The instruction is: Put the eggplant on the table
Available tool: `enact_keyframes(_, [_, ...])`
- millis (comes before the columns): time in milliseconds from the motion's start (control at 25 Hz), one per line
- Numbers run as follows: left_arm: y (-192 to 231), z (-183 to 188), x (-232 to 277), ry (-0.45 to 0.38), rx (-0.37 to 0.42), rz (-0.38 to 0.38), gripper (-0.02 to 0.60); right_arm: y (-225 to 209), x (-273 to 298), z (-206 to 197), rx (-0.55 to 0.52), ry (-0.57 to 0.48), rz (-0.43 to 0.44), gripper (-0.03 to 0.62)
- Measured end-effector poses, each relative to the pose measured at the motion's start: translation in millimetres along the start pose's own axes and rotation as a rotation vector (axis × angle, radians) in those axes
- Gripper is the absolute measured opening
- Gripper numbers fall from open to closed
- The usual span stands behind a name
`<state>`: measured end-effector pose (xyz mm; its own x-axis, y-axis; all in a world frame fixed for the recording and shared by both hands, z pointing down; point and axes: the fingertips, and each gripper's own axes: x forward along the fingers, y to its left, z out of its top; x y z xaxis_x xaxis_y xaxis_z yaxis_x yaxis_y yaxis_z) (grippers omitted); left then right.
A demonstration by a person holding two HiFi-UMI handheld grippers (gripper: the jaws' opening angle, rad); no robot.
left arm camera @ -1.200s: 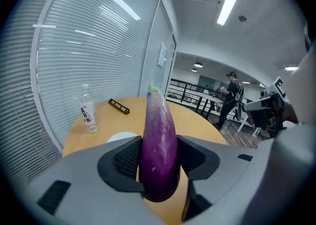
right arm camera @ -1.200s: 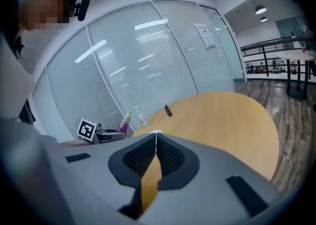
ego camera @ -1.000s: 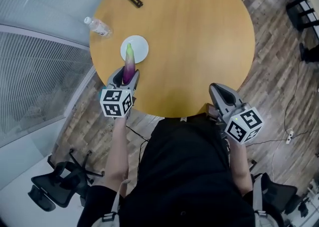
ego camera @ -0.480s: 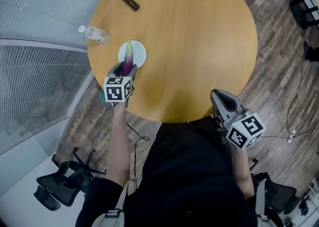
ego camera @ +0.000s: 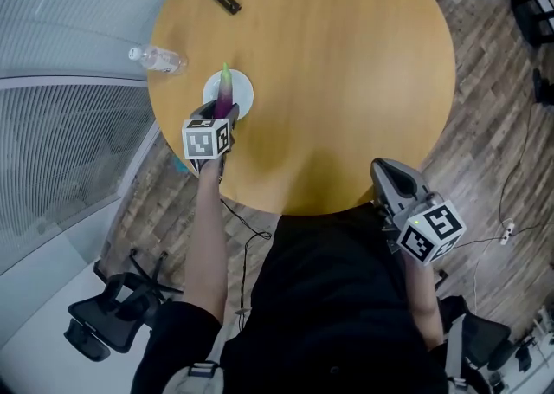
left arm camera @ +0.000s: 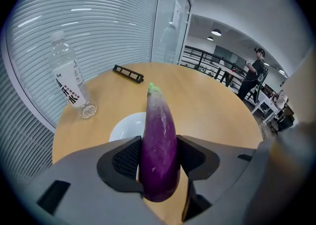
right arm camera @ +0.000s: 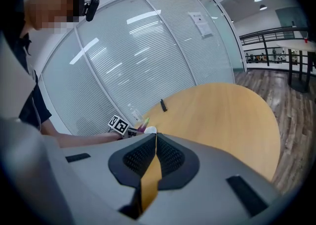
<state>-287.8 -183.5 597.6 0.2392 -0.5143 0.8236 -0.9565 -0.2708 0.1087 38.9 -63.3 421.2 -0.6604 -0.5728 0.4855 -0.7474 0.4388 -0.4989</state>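
**Mia:** Where is the eggplant?

**Ben:** The purple eggplant (left arm camera: 158, 140) is in the left gripper (ego camera: 218, 110); the two jaws press on its fat end, one on each side; its green tip points up and away from the gripper.

**Mia:** Is it on the table?

**Ben:** Not that I can see; it is held over a white plate (left arm camera: 122, 129); I cannot tell if it touches the plate; the plate sits on the round wooden table (ego camera: 346, 54), close to the left edge.

**Mia:** What else is on the table?

**Ben:** A clear water bottle (left arm camera: 69, 83) stands just past the plate, right at the edge by the glass wall with blinds (left arm camera: 98, 16); a flat black bar (left arm camera: 128, 73) lies farther back; the rest of the top is bare wood.

**Mia:** And the other gripper?

**Ben:** The right gripper (right arm camera: 154, 157) has its jaws pushed together, with nothing between them; it hangs by the near edge of the table, close to the person's body, well apart from the plate.

**Mia:** Anything on the floor?

**Ben:** A black office chair (ego camera: 104, 319) stands on the wood floor, to the person's left.
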Motion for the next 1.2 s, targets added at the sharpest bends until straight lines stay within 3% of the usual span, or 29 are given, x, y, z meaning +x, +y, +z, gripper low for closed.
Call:
enact_keyframes(720, [25,-20,48,0.149,0.007,0.039,0.229,-8,16,-3,0.042,0.028,-0.030,0.018])
enact_keyframes(1200, [28,-18,49,0.146,-0.002,0.026,0.229,-5,24,0,0.033,0.043,-0.022,0.018])
